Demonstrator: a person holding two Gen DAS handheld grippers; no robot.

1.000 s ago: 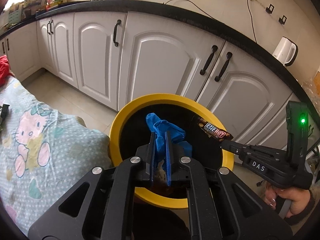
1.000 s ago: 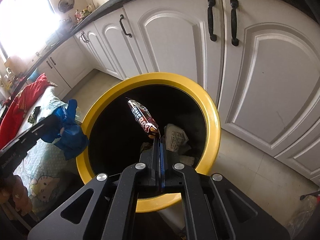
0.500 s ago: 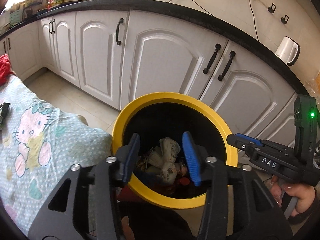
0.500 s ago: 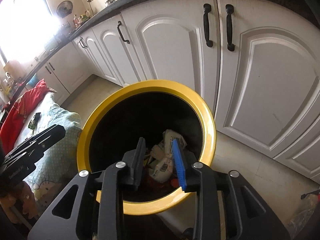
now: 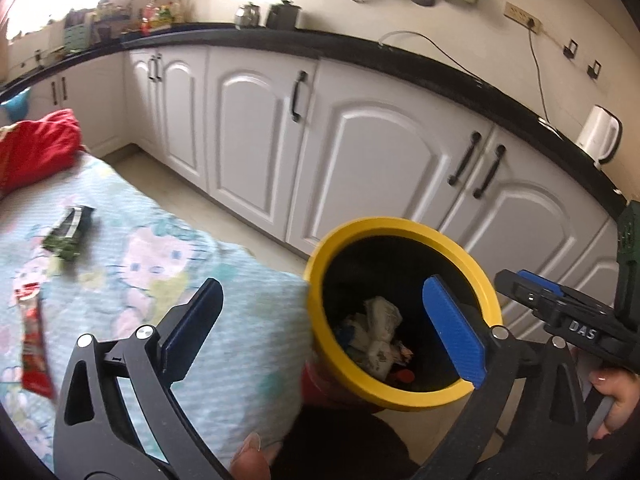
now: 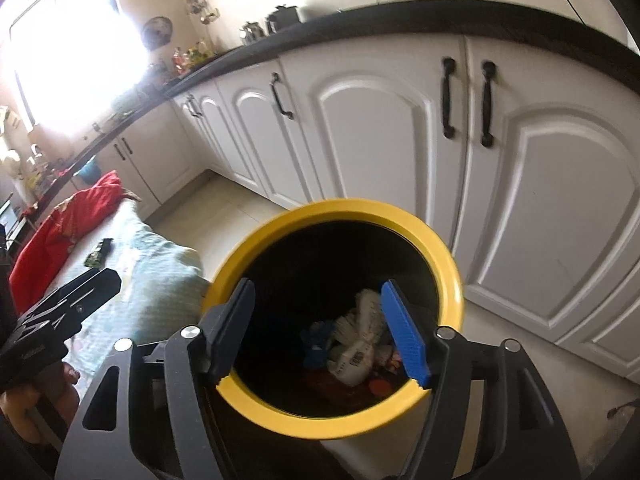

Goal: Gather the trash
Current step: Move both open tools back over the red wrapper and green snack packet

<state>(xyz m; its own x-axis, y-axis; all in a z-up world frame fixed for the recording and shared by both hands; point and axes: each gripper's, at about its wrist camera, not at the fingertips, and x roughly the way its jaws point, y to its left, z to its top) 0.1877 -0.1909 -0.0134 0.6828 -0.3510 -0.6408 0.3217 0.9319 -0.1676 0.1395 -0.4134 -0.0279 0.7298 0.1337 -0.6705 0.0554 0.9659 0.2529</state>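
Both grippers hang with their fingers spread wide and nothing between them. The left gripper (image 5: 320,316) sits above the near corner of the patterned cloth (image 5: 132,280), its dark finger over the fabric and its blue-padded finger over the mouth of the yellow-rimmed bin (image 5: 352,384). The right gripper (image 6: 320,320) hovers directly over the bin (image 6: 448,272), both fingers framing the dark opening. Inside the bin, at the bottom, lies a heap of trash: crumpled white paper (image 6: 356,344), a scrap of blue plastic (image 6: 316,340) and some reddish wrappers (image 5: 402,374). The bin stands on the tiled floor just beside the edge of the cloth-covered surface, in front of the white cabinets (image 6: 400,140). On the cloth, a green wrapper (image 5: 70,230) lies toward the far side, and a red wrapper (image 5: 34,356) lies at the left edge. A red garment (image 5: 36,148) is bunched at the far end of the cloth.
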